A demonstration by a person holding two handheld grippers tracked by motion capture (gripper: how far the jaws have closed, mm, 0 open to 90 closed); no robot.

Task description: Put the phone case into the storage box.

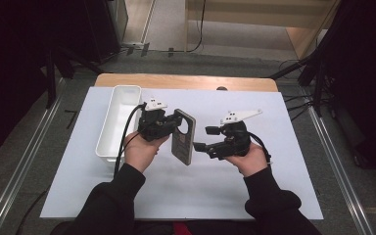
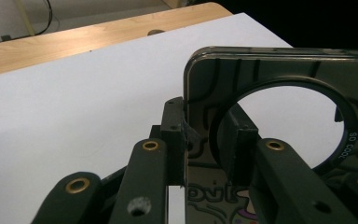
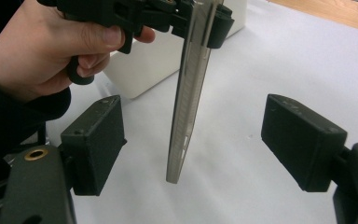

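Above the white bench point(image 1: 254, 196), the left tongs point(image 1: 172, 123) clamp the phone case point(image 1: 183, 137) upright; the right gripper view shows its thin edge between the gaping right tongs point(image 3: 214, 144).

A long white plastic bin point(image 1: 119, 120) lies on the white sheet point(image 1: 254, 196) that covers most of the worktop, near the sheet's far left corner, its length running from far edge toward near edge. A strip of bare wooden worktop point(image 1: 186, 82) shows along the far edge.
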